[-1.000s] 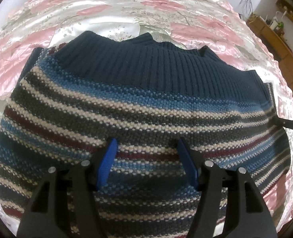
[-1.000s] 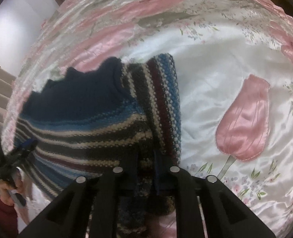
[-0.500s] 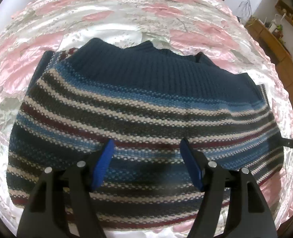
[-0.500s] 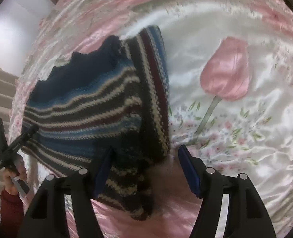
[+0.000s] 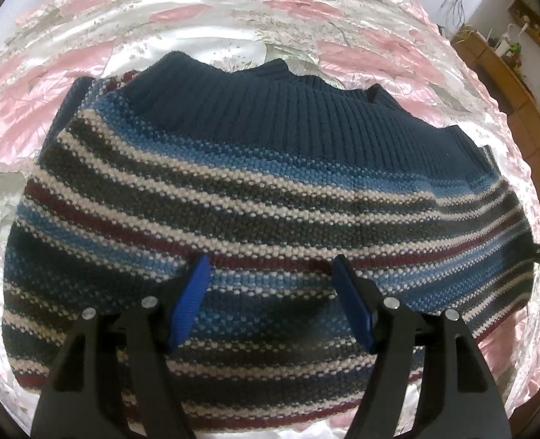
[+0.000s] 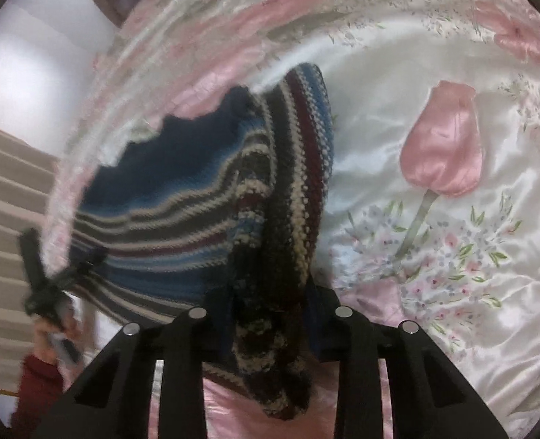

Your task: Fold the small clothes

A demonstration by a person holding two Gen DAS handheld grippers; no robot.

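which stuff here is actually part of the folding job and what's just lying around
Part of the job:
- striped sweater
- right tool, shut on the sweater's edge
- left tool, open over the sweater

Just lying about:
- floral satin bedspread
- wooden shelf with clutter

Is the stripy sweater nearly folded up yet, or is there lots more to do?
About halfway, I think. The striped sweater already looks doubled over on the flowery bedspread, its navy ribbed hem on top. Right now the right gripper is pinching the sweater's edge, while the left gripper is open above the stripes, holding nothing. It probably needs one more fold.
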